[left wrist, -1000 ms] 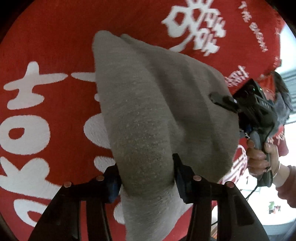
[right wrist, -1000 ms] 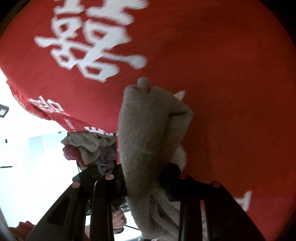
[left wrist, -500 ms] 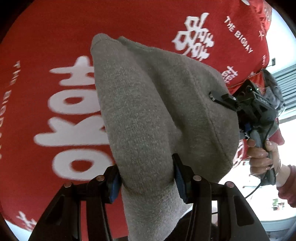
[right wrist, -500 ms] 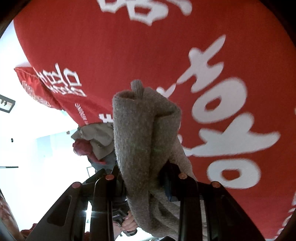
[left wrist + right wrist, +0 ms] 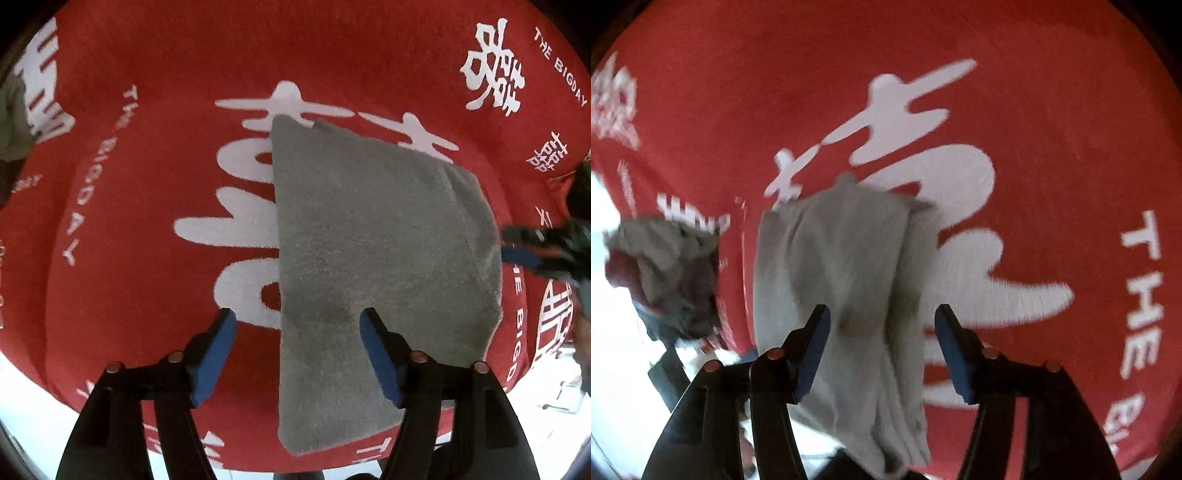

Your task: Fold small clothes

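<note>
The grey garment is lying folded mid-frame on the red cloth. The left claw and right claw have just been opening, pads straddling it without pressing.

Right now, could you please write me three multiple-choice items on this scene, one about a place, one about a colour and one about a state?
1. Where does the grey garment lie?
A. on the red blanket
B. in a basket
C. on a chair

2. What colour are the characters printed on the blanket?
A. black
B. white
C. yellow

3. How do the left tongs and right tongs stand?
A. both clamped on the garment
B. one clamped, one open
C. both open, pads clear of the garment

Key: 1 A, red cloth shows all round the garment; 2 B, the letters are white; 3 C, both have just been opening, with gaps beside the blue pads.
</note>
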{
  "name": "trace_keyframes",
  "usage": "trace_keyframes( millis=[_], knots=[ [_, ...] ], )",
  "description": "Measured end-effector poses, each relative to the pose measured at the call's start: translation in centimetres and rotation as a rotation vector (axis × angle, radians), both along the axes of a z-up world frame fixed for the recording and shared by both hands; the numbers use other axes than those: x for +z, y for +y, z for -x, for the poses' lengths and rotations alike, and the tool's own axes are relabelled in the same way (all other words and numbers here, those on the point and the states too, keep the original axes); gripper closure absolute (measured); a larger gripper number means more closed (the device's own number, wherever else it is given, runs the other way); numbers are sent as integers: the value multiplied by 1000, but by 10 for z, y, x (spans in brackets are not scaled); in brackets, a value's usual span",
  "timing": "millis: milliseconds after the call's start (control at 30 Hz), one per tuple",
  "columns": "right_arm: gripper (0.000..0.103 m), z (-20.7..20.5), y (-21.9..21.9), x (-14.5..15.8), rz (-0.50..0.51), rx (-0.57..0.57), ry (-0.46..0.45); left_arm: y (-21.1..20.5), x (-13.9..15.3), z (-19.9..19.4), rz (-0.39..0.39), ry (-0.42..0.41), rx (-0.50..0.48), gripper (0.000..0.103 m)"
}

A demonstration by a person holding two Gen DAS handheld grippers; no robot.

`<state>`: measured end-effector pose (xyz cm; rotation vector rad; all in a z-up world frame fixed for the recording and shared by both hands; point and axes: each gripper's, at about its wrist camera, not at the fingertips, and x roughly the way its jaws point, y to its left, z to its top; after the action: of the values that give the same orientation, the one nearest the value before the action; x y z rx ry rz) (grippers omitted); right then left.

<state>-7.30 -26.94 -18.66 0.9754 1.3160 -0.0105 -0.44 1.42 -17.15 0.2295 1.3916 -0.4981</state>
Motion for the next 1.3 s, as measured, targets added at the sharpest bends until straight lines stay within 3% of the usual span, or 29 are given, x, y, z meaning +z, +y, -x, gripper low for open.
trace_keyframes(
  millis=[33, 167, 200, 233, 267, 300, 400, 467, 533, 667, 833, 933, 1167, 1200, 1267, 1300],
  knots=[
    [39, 4, 7, 8, -3, 17, -9, 0, 7, 3, 2, -18, 5, 0],
    [40, 19, 44, 20, -77, 46, -9, -8, 20, 4, -6, -49, 9, 0],
    [48, 21, 51, 16, -85, 41, 5, -10, 21, 4, -12, -48, 9, 0],
    [75, 21, 56, 11, -81, 38, 14, -9, 22, 5, -23, -43, 7, 0],
    [91, 23, 58, 9, -65, 43, 22, -9, 22, 5, -40, -40, 7, 0],
    [92, 22, 61, 8, -33, 52, 25, -9, 22, 5, -52, -38, 4, 0],
    [93, 27, 60, 6, 126, 116, 34, -7, 21, 12, -74, -61, -10, 0],
    [93, 32, 57, -5, 176, 148, 59, -7, 18, 16, -98, -49, -22, 0],
    [93, 36, 52, -10, 147, 120, 52, -5, 16, 19, -103, -27, -17, 0],
    [92, 33, 57, -1, 193, 161, 55, -1, 24, 24, -132, -32, -4, 0],
    [92, 41, 57, 11, 203, 130, 111, 3, 40, 27, -164, -31, -1, 0],
    [91, 49, 58, 25, 234, 125, 152, 5, 52, 28, -179, -37, 3, 0],
    [90, 64, 68, 71, 242, 96, 153, 7, 75, 31, -182, -25, 18, 0],
    [86, 63, 72, 78, 246, 99, 152, 7, 80, 32, -183, -25, 16, 0],
    [68, 62, 79, 93, 263, 109, 146, 7, 87, 35, -181, -19, 8, 0],
    [50, 63, 82, 101, 276, 116, 140, 8, 90, 36, -178, -13, 5, 0]
  ],
)
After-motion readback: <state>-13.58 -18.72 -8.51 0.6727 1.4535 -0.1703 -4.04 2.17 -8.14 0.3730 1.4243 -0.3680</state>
